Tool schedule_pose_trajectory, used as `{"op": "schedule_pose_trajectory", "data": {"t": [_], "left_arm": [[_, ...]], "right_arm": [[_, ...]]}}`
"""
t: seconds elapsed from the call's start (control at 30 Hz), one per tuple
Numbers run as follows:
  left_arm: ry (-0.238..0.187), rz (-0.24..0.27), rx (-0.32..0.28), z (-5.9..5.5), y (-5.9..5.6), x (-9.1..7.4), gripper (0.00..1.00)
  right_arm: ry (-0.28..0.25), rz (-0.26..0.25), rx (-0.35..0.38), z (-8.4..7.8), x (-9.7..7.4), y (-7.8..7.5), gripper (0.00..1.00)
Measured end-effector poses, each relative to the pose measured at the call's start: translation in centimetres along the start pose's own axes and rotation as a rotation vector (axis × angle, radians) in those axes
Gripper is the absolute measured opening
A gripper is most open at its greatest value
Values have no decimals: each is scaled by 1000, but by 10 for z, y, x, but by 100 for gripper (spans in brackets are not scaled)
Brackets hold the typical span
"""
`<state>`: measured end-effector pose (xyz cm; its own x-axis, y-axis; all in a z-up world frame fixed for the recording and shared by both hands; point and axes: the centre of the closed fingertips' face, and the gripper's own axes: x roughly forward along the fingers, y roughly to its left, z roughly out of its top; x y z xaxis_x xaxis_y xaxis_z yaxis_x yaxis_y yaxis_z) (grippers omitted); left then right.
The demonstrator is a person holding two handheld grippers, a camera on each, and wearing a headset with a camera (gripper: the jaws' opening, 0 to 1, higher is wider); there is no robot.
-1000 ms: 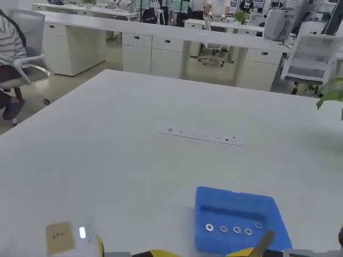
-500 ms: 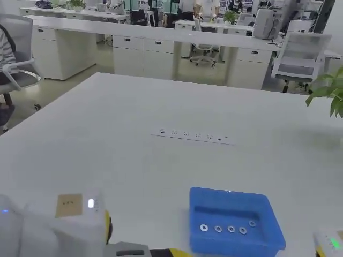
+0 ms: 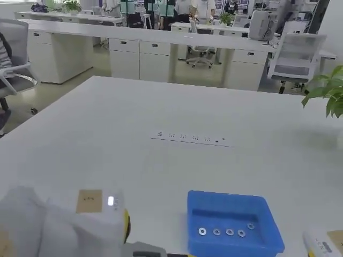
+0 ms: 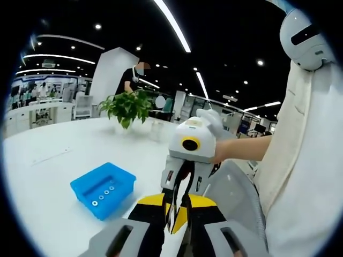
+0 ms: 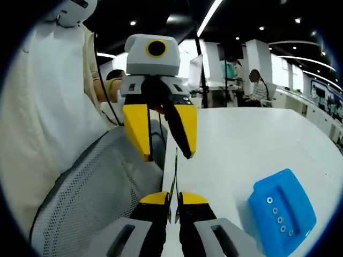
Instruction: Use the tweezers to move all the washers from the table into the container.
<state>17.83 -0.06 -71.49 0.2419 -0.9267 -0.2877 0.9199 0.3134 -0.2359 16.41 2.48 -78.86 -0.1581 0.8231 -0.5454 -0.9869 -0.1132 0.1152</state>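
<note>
A blue container [image 3: 228, 195] sits near the front of the white table with several washers [image 3: 221, 232] in a row inside it. It also shows in the left gripper view [image 4: 86, 184] and the right gripper view [image 5: 268, 193]. My right gripper [image 5: 172, 206] is shut on thin metal tweezers [image 5: 175, 171] that point up toward the left gripper [image 5: 166, 155], whose yellow jaws stand apart. Seen from the left gripper [image 4: 176, 214], the right gripper [image 4: 185, 187] faces it closely, off the table's near edge. Both gripper bodies sit low in the head view, left [image 3: 80, 225] and right [image 3: 321, 243].
A flush socket strip [image 3: 193, 138] lies mid-table. A potted plant [image 3: 327, 93] stands at the right edge. A grey mesh chair [image 5: 96, 187] and the person's white clothes [image 4: 305, 160] are close behind the grippers. Desks and chairs stand beyond the table.
The head camera has shifted. The left gripper's body has risen into the lower left, and the yellow jaw tips seen at the bottom edge have dropped out. The container and washers have not moved.
</note>
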Motion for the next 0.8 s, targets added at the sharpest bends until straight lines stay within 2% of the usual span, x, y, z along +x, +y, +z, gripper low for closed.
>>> {"op": "schedule_pose_trajectory", "data": {"t": [0.13, 0.3, 0.5, 0.8], "left_arm": [[19, -11, 23, -2, -3, 3, 10], [28, -22, 14, -3, -4, 6, 8], [32, -21, 22, -2, -3, 7, 3], [70, -25, 53, -8, -5, 7, 0]], "right_arm": [[31, 2, -23, -4, 0, 0, 4], [37, 0, -26, -6, 0, 0, 4], [75, 6, -44, -13, 2, 4, 4], [77, 0, -54, -13, 3, 5, 4]]}}
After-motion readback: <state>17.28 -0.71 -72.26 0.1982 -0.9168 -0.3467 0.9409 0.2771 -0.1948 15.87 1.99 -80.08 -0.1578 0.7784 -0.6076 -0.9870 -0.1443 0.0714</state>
